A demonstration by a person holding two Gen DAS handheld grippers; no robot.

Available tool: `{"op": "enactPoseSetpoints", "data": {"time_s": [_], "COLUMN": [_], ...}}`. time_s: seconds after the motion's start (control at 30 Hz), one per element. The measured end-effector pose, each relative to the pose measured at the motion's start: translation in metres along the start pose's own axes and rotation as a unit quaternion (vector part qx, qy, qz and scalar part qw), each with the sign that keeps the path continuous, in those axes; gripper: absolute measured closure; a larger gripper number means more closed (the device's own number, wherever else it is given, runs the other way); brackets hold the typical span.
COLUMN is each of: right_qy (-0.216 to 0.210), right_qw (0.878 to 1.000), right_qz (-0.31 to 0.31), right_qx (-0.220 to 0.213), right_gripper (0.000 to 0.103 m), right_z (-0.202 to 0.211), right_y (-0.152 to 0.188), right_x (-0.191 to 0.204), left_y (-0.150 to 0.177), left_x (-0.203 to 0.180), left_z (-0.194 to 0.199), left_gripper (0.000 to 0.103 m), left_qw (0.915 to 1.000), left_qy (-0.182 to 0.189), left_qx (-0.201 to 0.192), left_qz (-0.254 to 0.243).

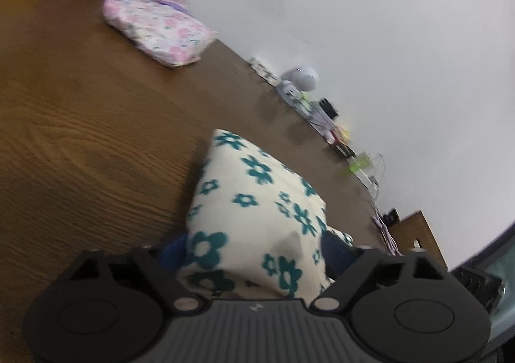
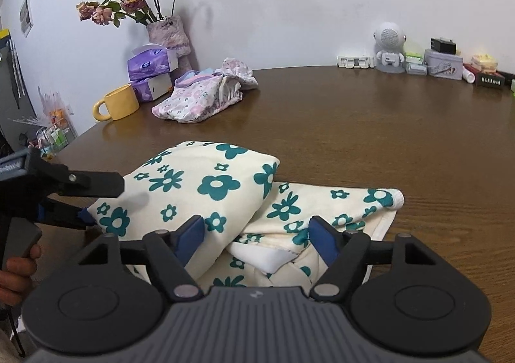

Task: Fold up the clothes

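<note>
A cream cloth with teal flowers (image 2: pixel 206 182) lies folded in thick layers on the brown wooden table (image 2: pixel 386 137), near its front edge. My right gripper (image 2: pixel 257 240) hangs over its near side, jaws apart, blue pads either side of a rumpled fold with a white inner layer. My left gripper (image 2: pixel 103 200) comes in from the left, one finger above the cloth's left edge and one below, with a small gap showing. In the left wrist view, which is blurred, the cloth (image 1: pixel 251 202) fills the space between that gripper's (image 1: pixel 254 250) blue pads.
A folded pink flowered garment (image 2: pixel 199 95) lies at the back left beside a yellow mug (image 2: pixel 119 102), purple tissue packs (image 2: pixel 151 66) and a vase of dried roses (image 2: pixel 167 31). A small robot figure (image 2: pixel 389 47) and tins line the wall. A hand (image 2: pixel 16 269) holds the left gripper.
</note>
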State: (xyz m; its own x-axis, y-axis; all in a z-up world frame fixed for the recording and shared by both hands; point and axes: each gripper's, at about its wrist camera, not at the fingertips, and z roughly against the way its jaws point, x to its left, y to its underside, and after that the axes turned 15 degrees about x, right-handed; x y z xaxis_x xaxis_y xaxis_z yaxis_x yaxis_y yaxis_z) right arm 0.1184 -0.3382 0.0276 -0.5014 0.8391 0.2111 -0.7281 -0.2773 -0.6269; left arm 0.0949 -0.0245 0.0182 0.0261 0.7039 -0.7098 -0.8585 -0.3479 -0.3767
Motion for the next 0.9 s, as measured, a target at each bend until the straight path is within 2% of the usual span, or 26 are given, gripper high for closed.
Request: {"op": "enactPoseSetpoints", "data": {"time_s": [0.03, 0.17, 0.33, 0.43, 0.47, 0.53, 0.57, 0.63, 0.73, 0.9], "right_qy": [0.0, -0.004, -0.002, -0.001, -0.001, -0.001, -0.001, -0.001, 0.001, 0.003], "right_qw": [1.0, 1.0, 1.0, 1.0, 1.0, 1.0, 1.0, 1.0, 1.0, 1.0], "right_qz": [-0.001, -0.006, -0.004, -0.003, -0.003, -0.004, -0.004, -0.004, -0.002, -0.004], "right_qx": [0.0, -0.001, 0.0, 0.0, 0.0, 0.0, 0.0, -0.001, -0.001, -0.006], "right_gripper": [0.03, 0.03, 0.03, 0.03, 0.03, 0.03, 0.03, 0.029, 0.027, 0.027], "right_z": [-0.001, -0.003, -0.004, -0.004, -0.004, -0.005, -0.005, -0.005, -0.006, -0.007], "right_y": [0.0, 0.002, 0.005, 0.006, 0.006, 0.007, 0.008, 0.008, 0.008, 0.007], "right_x": [0.0, -0.001, 0.0, -0.001, -0.001, -0.001, -0.001, -0.001, 0.001, 0.004], "left_y": [-0.001, -0.004, -0.006, -0.005, -0.005, -0.004, -0.004, -0.005, -0.004, 0.0], "left_x": [0.004, 0.009, 0.004, 0.003, 0.002, 0.004, 0.005, 0.006, -0.002, -0.027], "left_z": [0.001, 0.003, -0.002, -0.004, -0.004, -0.004, -0.003, -0.001, 0.001, 0.004], "left_gripper": [0.036, 0.036, 0.028, 0.028, 0.031, 0.052, 0.055, 0.07, 0.077, 0.08], "left_qw": [0.9999, 0.9993, 0.9997, 0.9997, 0.9997, 0.9996, 0.9994, 0.9993, 0.9984, 0.9898], "left_qy": [0.003, 0.01, 0.002, -0.001, -0.003, -0.015, -0.022, -0.028, -0.05, -0.101], "left_qx": [-0.002, -0.005, -0.013, -0.019, -0.02, -0.021, -0.021, -0.021, -0.023, -0.039], "left_qz": [0.012, 0.035, 0.019, 0.013, 0.012, 0.014, 0.015, 0.014, -0.015, -0.093]}}
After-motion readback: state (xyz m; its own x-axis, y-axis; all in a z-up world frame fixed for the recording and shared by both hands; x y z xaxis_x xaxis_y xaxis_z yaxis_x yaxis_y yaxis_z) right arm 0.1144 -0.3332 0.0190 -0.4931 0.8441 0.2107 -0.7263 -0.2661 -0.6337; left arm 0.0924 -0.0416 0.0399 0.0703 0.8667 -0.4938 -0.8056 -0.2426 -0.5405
